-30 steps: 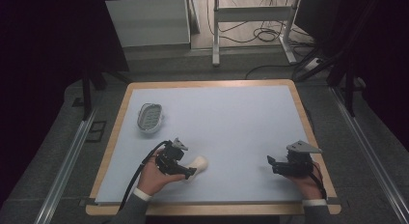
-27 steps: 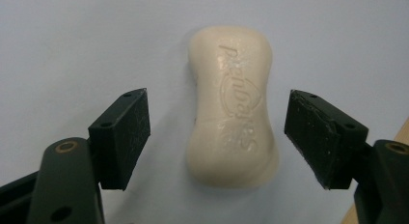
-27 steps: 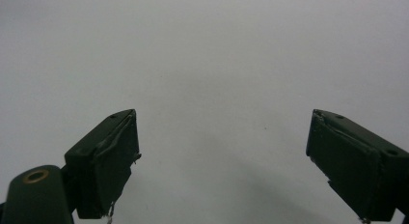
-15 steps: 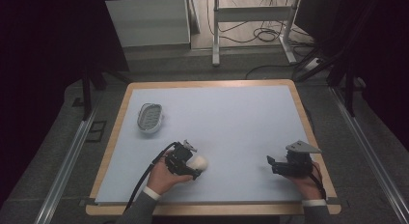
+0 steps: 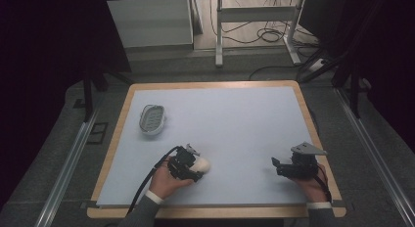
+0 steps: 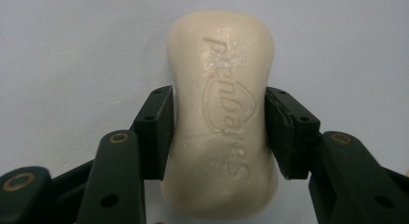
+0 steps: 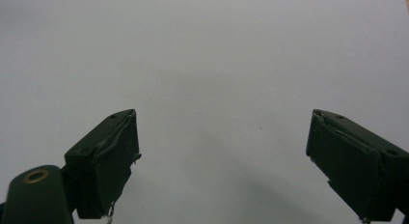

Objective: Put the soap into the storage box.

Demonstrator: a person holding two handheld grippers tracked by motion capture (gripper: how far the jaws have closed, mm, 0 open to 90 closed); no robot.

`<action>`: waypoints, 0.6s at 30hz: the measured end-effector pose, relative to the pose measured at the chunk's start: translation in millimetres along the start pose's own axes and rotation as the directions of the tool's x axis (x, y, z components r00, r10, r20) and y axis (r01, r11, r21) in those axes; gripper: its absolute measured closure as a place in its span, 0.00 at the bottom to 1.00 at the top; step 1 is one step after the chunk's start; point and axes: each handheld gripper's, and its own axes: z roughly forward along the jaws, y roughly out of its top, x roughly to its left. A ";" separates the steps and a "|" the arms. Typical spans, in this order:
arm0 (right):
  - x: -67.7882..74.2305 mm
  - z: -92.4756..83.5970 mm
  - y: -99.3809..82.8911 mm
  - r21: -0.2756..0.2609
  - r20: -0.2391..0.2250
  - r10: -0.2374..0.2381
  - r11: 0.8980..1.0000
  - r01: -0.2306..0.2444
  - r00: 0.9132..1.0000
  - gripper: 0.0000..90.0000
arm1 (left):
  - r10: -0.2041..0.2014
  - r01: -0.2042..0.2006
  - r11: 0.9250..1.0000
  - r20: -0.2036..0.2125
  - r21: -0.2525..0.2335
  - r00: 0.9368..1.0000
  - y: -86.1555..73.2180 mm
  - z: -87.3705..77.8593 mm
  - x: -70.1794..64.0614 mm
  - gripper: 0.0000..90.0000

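A cream bar of soap (image 6: pixel 223 113) with embossed lettering sits between the jaws of my left gripper (image 6: pixel 219 132), which is shut on its sides. In the high view the soap (image 5: pixel 201 164) pokes out of the left gripper (image 5: pixel 188 166) near the table's front left. A grey oval soap dish (image 5: pixel 151 119) lies farther back on the left, apart from the gripper. My right gripper (image 5: pixel 286 167) rests at the front right; in its own view the right gripper (image 7: pixel 222 156) stands wide open over bare mat.
A pale blue mat (image 5: pixel 235 124) covers the wooden-edged table (image 5: pixel 210 84). Metal rails (image 5: pixel 73 158) run along both sides. Beyond the far edge stand a white cabinet (image 5: pixel 149 21) and a frame with cables (image 5: pixel 264 36).
My left gripper with the soap has turned and shifted slightly toward the middle of the table. The right gripper has stayed put.
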 end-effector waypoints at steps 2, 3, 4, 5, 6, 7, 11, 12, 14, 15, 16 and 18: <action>-0.1 -0.1 -0.1 0.000 0.000 0.000 1.000 0.000 1.000 0.12 | 0.000 0.000 1.000 0.001 -0.002 1.000 0.1 -0.2 0.3 0.53; -0.2 -0.2 0.0 -0.001 0.001 0.000 1.000 0.000 1.000 0.12 | 0.000 0.000 1.000 0.001 -0.003 1.000 0.0 -0.3 0.1 0.53; -0.3 -0.3 0.0 -0.001 0.001 0.000 1.000 0.000 1.000 0.12 | 0.001 -0.001 1.000 0.001 -0.003 1.000 0.0 -0.4 0.0 0.54; -0.3 -0.3 0.0 -0.001 0.002 0.000 1.000 0.000 1.000 0.12 | 0.001 -0.001 1.000 0.001 -0.003 1.000 -0.1 -0.5 0.0 0.54; -0.3 -0.2 0.0 -0.001 0.002 0.000 1.000 0.000 1.000 0.12 | 0.003 -0.003 1.000 0.000 -0.005 1.000 -0.2 -0.7 -0.3 0.54; -0.3 -0.2 0.0 -0.001 0.002 0.000 1.000 0.000 1.000 0.12 | 0.003 -0.003 1.000 0.000 -0.005 1.000 -0.2 -0.7 -0.3 0.54; -0.2 0.2 -0.2 0.000 0.006 0.000 1.000 0.000 1.000 0.12 | 0.003 -0.003 1.000 0.002 -0.008 1.000 -0.3 -1.3 0.2 0.55; -0.5 0.0 -0.2 -0.001 0.006 0.001 1.000 -0.001 1.000 0.12 | 0.003 -0.003 1.000 0.005 -0.008 1.000 -0.2 -1.6 1.0 0.55; -0.8 -0.4 -0.2 -0.002 0.007 0.006 1.000 -0.006 1.000 0.12 | -0.001 0.002 1.000 0.014 -0.015 1.000 -0.1 -3.3 3.0 0.55; -1.0 -0.7 -0.3 -0.002 0.009 0.006 1.000 -0.006 1.000 0.12 | -0.005 0.005 1.000 0.018 -0.019 1.000 0.0 -4.9 4.2 0.55; -1.2 -0.8 -0.3 -0.003 0.010 0.006 1.000 -0.006 1.000 0.12 | -0.008 0.008 1.000 0.022 -0.023 1.000 0.1 -6.4 5.5 0.55; -1.4 -0.6 -0.3 -0.003 0.011 0.006 1.000 -0.006 1.000 0.12 | -0.013 0.014 0.999 0.023 -0.035 1.000 0.0 -9.0 8.0 0.55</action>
